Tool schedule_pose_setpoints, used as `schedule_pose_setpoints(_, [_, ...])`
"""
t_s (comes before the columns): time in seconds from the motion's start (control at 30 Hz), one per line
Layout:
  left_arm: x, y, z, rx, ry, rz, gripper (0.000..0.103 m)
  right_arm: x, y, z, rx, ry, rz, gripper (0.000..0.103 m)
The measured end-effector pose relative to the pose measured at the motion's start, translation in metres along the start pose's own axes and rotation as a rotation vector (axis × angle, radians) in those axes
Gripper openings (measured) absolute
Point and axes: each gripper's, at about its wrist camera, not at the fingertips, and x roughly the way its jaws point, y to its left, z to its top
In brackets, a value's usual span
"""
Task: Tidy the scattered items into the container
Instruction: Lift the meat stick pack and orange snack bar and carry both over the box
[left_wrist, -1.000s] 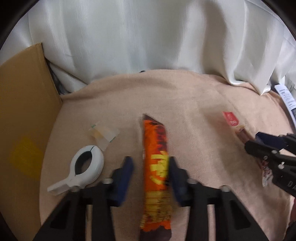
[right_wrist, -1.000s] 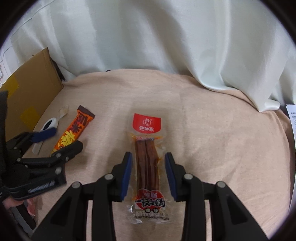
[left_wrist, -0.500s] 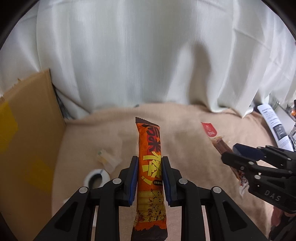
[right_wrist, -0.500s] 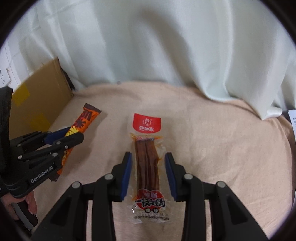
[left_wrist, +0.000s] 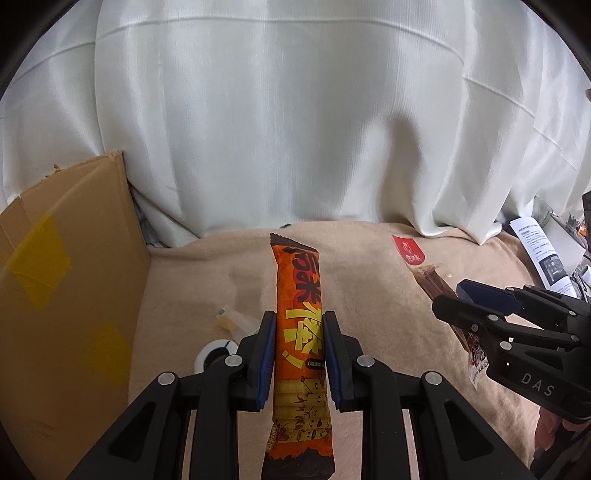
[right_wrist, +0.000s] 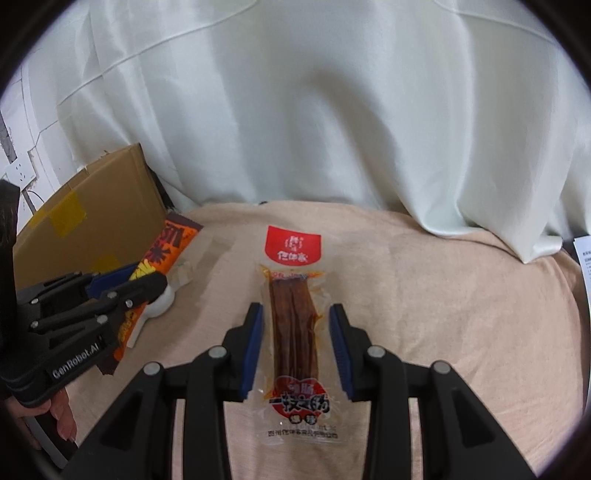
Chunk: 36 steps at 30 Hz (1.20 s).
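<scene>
- Orange bar (left_wrist: 300, 332): pinched mid-length by left gripper (left_wrist: 300, 354), jaws pressed on both long edges. In the right wrist view its far end (right_wrist: 177, 240) is off the blanket, pointing at the box.
- Box (left_wrist: 62, 280): cardboard, at 9 o'clock of the bar in the left view, yellow tape patches on the wall. Opening not visible from here; looks like the container.
- Step in hand, my read: first item grabbed and raised, carry to box is next.
- Next move needs: swing left toward 9–10 o'clock, clear the box wall, then spread jaws over the opening. Bar is long and held at the middle, so watch the far end catching the wall.
- Jerky pack (right_wrist: 293, 321): flat on the blanket (right_wrist: 443, 314), red label at 12 o'clock. Right gripper (right_wrist: 295, 347) straddles it, jaws spread, not touching the pack. Closing there would take it across the width.
- Also left to tidy: white clip (left_wrist: 212, 356) and a small clear wrapper (left_wrist: 234, 319) at 9–10 o'clock of the left jaws.
- Curtain (left_wrist: 295, 129) behind at 12 o'clock; papers (left_wrist: 543, 254) at 3.
</scene>
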Motion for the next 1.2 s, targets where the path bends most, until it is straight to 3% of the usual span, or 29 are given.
schedule_pose_setpoints(0.4, [-0.059,0.032,0.024,-0.063,-0.137,0.022,0.025,-0.016,0.027,0.023,-0.016,-0.084,0.019,0.041])
schedule_pose_setpoints(0.67, [-0.135,0.074,0.042,-0.09,-0.27,0.118,0.025,-0.032,0.06,0.05,-0.034,-0.176,0.057,0.04])
schedule_pose_setpoints(1.03, [-0.187,0.189,0.027,-0.198,-0.298,0.323,0.025,-0.037,0.167,0.094,-0.143,-0.231,0.169,0.04])
schedule_pose_setpoints(1.2, [-0.19,0.231,0.013,-0.248,-0.275,0.358,0.025,-0.029,0.22,0.104,-0.203,-0.23,0.22,0.04])
